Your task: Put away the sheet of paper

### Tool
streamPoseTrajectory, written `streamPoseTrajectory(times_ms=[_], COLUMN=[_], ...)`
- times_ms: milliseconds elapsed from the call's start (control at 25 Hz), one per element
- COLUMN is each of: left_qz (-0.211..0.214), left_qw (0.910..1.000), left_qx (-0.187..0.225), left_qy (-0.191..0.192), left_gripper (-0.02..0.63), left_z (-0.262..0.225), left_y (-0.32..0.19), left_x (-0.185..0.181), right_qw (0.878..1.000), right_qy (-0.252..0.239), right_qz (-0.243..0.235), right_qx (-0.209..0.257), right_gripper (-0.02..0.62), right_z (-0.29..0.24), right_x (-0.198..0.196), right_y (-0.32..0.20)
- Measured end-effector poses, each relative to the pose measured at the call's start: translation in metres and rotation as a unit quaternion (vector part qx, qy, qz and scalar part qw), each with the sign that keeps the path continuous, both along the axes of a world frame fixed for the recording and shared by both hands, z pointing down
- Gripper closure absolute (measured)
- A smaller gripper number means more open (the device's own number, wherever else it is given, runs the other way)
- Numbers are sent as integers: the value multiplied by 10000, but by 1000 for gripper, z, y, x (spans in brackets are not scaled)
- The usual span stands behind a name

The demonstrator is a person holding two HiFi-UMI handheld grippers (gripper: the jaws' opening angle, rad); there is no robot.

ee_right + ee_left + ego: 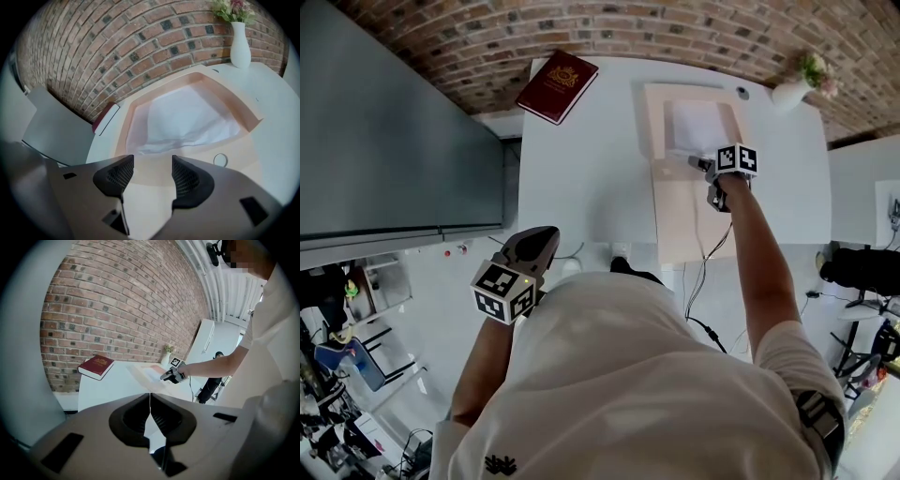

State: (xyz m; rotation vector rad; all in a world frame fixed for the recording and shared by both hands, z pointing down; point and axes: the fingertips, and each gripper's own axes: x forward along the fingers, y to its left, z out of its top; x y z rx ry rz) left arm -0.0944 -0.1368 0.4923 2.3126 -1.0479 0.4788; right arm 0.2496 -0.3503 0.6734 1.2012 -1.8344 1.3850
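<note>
A white sheet of paper [697,126] [183,118] lies crumpled inside an open peach-coloured box [654,114] [129,123] on the white table. The box's lid [688,217] lies flat toward me. My right gripper [699,165] [149,175] hovers just in front of the box's near wall, jaws open with nothing between them. My left gripper [546,238] [150,404] is held low beside my body, off the table's near left corner, jaws shut on nothing. The left gripper view shows the right gripper [168,376] at the box [148,371].
A dark red book [557,86] [96,366] lies at the table's far left. A white vase with flowers [794,89] [240,47] stands at the far right corner. A brick wall backs the table [591,178]; a grey cabinet [394,141] flanks its left.
</note>
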Motion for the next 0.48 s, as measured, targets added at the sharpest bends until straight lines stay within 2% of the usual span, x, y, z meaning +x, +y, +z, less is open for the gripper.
streamPoseTrajectory(times_ms=[160, 400, 440, 480], left_qz=[113, 318, 352, 385], left_qw=[9999, 9993, 9991, 9990], left_qx=[74, 158, 167, 178], left_qy=[65, 153, 159, 163], left_gripper=[581, 581, 581, 581], left_z=[-1, -1, -1, -1], left_y=[6, 16, 18, 20], left_x=[-5, -19, -22, -25], right_qw=[9998, 9972, 9966, 9960], right_qy=[51, 36, 43, 82], right_qz=[37, 187, 180, 158], right_qx=[182, 727, 799, 872], right_gripper=[339, 341, 352, 400], right_z=[-11, -40, -44, -48], right_x=[-6, -24, -29, -33], right_y=[16, 49, 57, 66])
